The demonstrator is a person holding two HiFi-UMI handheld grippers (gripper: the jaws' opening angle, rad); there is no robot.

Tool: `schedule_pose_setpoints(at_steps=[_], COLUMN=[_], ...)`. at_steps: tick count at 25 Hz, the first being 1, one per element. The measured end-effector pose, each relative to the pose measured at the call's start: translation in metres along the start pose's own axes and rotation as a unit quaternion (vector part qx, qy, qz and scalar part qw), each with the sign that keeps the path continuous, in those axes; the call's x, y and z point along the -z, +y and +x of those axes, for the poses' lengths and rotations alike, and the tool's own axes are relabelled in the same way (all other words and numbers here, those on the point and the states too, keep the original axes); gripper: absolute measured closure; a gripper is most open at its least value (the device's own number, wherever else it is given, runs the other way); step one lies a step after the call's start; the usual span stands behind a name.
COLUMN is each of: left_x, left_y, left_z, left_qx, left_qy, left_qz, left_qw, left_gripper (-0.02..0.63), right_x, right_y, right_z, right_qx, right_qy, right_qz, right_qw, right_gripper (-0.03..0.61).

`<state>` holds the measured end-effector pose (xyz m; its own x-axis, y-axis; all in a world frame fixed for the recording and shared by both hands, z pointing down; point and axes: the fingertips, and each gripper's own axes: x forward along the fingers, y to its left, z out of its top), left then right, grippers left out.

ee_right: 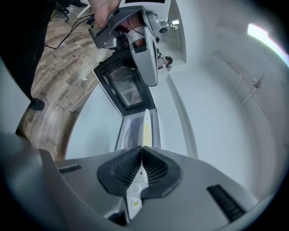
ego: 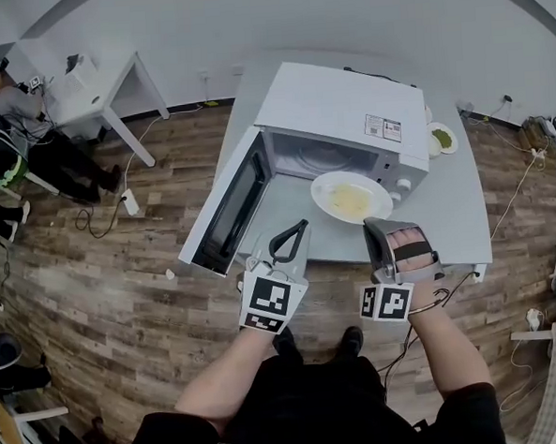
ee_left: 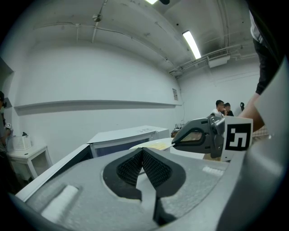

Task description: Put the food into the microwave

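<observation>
A white microwave (ego: 342, 109) stands on a grey table (ego: 456, 210) with its door (ego: 228, 205) swung open to the left. A white plate of yellow food (ego: 351, 199) hangs in front of the open cavity, level with its floor. My right gripper (ego: 374, 224) is shut on the plate's near rim. In the right gripper view the plate (ee_right: 146, 127) shows edge-on between the jaws of that gripper (ee_right: 141, 152), pointing into the cavity (ee_right: 128, 135). My left gripper (ego: 295, 230) is beside the plate on its left, shut and holding nothing (ee_left: 142, 153).
A small dish of green food (ego: 442, 139) sits on the table to the right of the microwave. A person (ego: 13, 120) sits at a white desk (ego: 92, 92) far left. Cables and a power strip (ego: 129, 201) lie on the wooden floor.
</observation>
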<state>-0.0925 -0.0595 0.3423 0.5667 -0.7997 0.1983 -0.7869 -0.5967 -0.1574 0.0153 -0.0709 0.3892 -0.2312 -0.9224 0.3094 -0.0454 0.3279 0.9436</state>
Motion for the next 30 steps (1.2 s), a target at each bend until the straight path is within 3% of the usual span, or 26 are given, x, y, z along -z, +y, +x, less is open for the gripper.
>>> schedule_pose_setpoints(at_steps=[9,20,30], left_x=[0.018,0.031,0.048], left_y=[0.038,0.052,0.061], left_z=[-0.025,0.011,0.048], left_qx=[0.007,-0.018,0.022], left_qy=[0.001,0.022,0.029], left_qz=[-0.001,-0.006,0.008], left_qw=[1.0000,0.9996,0.9993], left_gripper=[0.606,0.607,0.607], right_x=[-0.036,-0.028,-0.030], right_y=[0.004,-0.006,0.009], right_z=[0.009,0.038,0.090], right_qx=[-0.002,0.002,-0.005], right_qy=[0.018,-0.005,0.012], right_qz=[-0.002,0.004,0.018], right_qw=[1.000,1.000,1.000], right_gripper=[0.558,0.558,0.558])
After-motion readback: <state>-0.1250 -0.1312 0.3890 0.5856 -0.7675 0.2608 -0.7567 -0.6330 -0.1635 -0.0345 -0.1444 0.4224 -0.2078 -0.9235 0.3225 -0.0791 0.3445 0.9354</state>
